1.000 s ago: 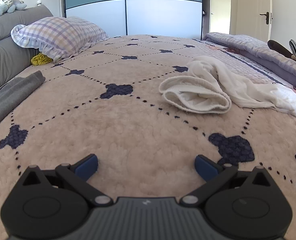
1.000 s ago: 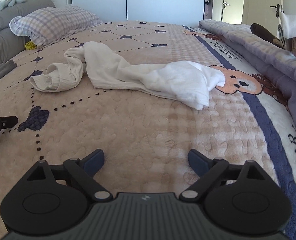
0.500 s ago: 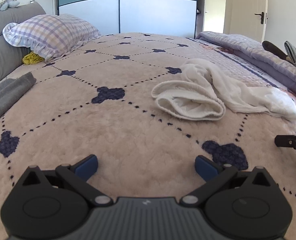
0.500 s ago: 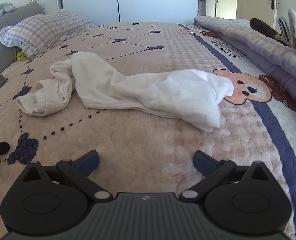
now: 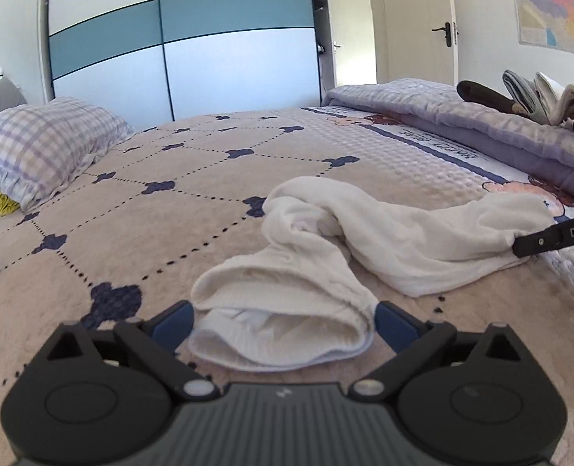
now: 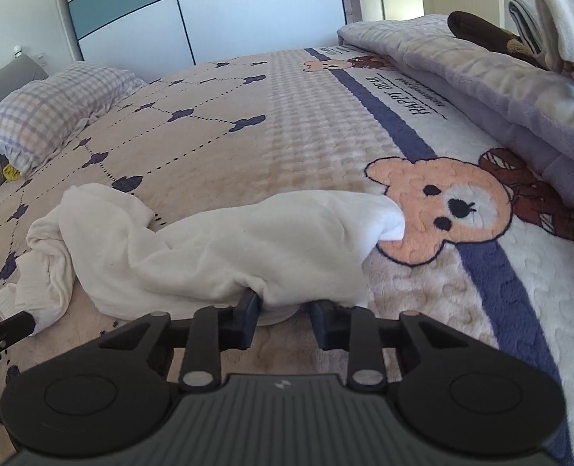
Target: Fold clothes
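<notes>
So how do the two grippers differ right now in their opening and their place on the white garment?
The left gripper stands wide, its jaws closing around the ribbed cuff end of the white garment; the right gripper is much narrower, closing on a small bit of the edge at the other end. Both have cloth between their fingers and point down at the bed.

left gripper (image 5: 283, 320): moved up to the white garment (image 5: 384, 240), ribbed cuff now between its closing fingers (image 5: 172, 320) | right gripper (image 6: 285, 314): advanced to garment's other end, fingers (image 6: 248, 316) closing, fold of cloth now between them
</notes>
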### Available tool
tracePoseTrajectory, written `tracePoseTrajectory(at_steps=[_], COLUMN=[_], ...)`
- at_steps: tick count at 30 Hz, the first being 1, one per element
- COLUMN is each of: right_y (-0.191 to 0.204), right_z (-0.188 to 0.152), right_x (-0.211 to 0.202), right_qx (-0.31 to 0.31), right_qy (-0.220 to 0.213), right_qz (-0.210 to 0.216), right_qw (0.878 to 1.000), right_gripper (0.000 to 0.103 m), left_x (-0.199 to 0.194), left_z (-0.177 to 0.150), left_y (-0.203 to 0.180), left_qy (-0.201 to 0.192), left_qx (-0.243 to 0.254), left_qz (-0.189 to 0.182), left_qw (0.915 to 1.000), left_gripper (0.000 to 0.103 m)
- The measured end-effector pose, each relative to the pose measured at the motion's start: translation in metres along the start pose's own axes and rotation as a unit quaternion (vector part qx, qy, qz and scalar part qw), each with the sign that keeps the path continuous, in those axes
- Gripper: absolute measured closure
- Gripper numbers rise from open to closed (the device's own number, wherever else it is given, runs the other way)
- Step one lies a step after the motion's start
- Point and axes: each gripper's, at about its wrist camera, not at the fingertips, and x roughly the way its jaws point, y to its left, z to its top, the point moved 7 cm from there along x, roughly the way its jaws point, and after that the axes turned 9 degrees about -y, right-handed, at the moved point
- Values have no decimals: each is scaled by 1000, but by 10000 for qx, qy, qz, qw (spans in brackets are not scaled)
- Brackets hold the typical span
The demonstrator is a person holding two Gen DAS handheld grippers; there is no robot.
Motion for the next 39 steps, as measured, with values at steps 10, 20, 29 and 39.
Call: tracePoseTrajectory(at_steps=[10, 20, 29, 39], right_y=[2, -23, -12, -18], right_z=[36, 78, -30, -34], right_x=[-69, -170, -142, -123], right_qx=[-378, -122, -474, -5], right_qy=[-917, -1560, 188, 266], right_qz=[120, 509, 636, 407], right_qw=[9950, 9864, 9967, 9988], right_gripper=[95, 99, 95, 61], left_x=[-35, -192, -216, -185], left_z=[14, 68, -44, -48], left_y=[48, 162, 187, 190], left_qy=[32, -727, 686, 856], left_qx=[-1265, -2329, -2750, -3322], left_qz=[-148, 63, 344, -19], left_qw=[9919, 9698, 9584, 9393], left_gripper=[86, 86, 57, 20])
